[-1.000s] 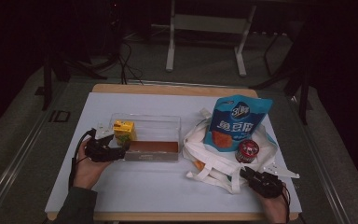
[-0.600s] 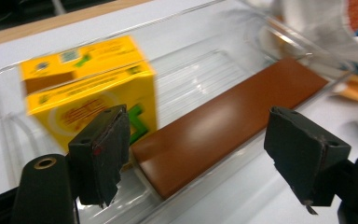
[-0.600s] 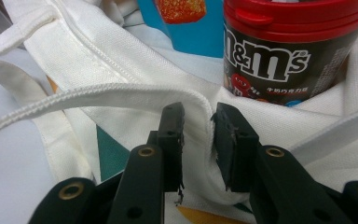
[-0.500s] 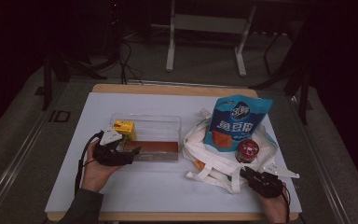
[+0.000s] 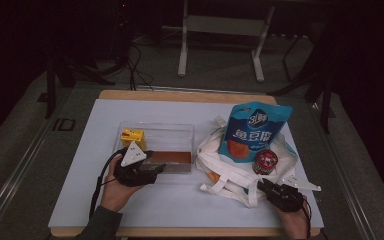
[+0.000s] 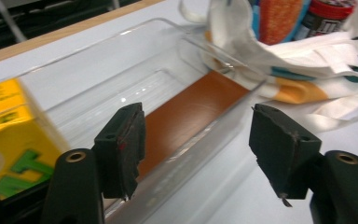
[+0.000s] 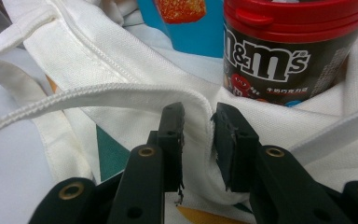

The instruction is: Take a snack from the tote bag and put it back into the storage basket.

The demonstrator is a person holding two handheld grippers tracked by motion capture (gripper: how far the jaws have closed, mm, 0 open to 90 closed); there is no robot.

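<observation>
- the left gripper [image 5: 156, 169] is straddling the near wall of the clear plastic bin [image 5: 180, 131]: one jaw is standing inside, one outside, with visible gaps, so the pads are not yet pressing. its jaws have just been closing, with the bin wall between them, probably to steady or drag the bin.
- the brown bar [image 6: 191, 112] is lying flat on the bin floor along that wall; the yellow carton [image 5: 132, 136] is standing in the far left corner.
- the right gripper [image 7: 196, 135] is pinching a fold of the white tote bag [image 5: 220, 162] at its rim, apparently holding the mouth open and the cloth still.
- the blue snack pouch [image 5: 252, 127] and the red-lidded candy jar [image 7: 289, 51] are sitting in the bag, just beside the bin on the table [image 5: 180, 210].
</observation>
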